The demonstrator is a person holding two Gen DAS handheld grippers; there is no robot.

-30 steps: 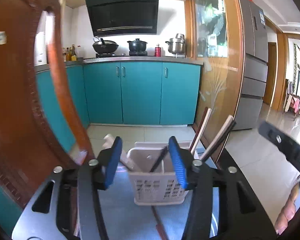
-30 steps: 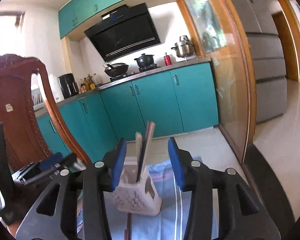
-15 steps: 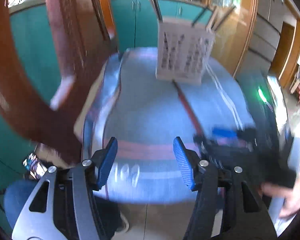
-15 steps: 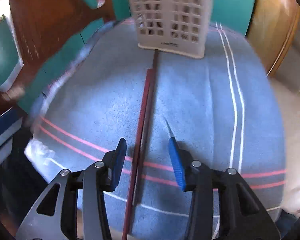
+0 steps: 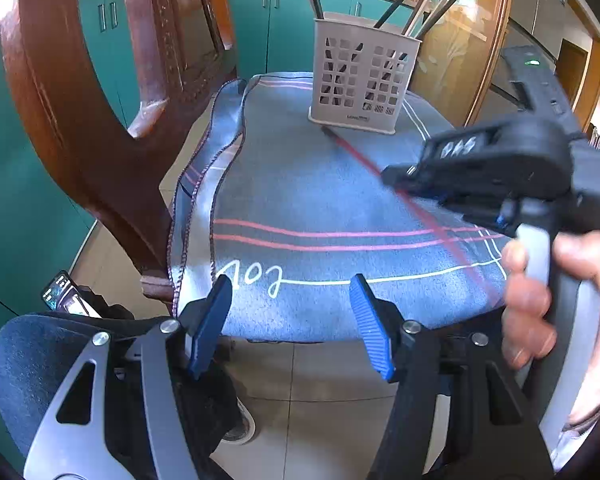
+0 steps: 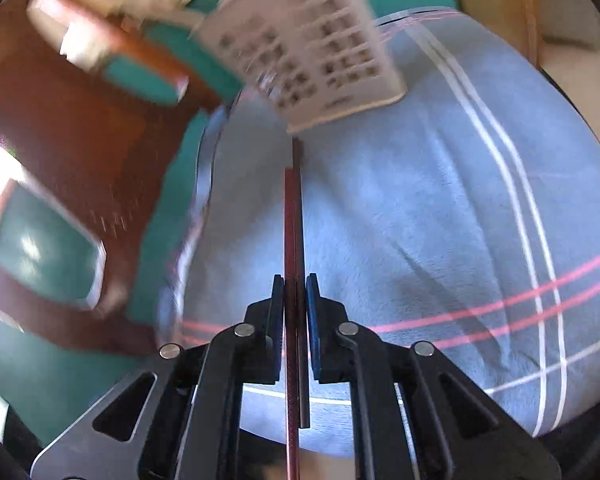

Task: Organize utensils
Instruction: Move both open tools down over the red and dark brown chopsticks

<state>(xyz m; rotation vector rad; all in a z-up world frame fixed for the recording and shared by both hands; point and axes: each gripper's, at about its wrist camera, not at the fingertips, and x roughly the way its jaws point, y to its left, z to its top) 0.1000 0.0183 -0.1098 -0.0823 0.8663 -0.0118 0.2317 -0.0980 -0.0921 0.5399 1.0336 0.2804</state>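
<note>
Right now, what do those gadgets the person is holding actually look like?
Each hand-held gripper is a black frame with silver rivets and triangular cut-outs, ending in two blue ribbed pads. The left hand-held gripper has silver-grey side bars. The right hand-held gripper, seen from the left camera, has a bulky black body with pale embossed lettering, a grey handle and a small green light.

chopsticks [image 6: 293, 216] before basket [image 5: 362, 76], on cloth [image 5: 300, 184]

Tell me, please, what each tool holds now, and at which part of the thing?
The right tool is shut on the pair of chopsticks, near the end farthest from the utensil basket. The left tool holds nothing; its jaws are opening.
</note>
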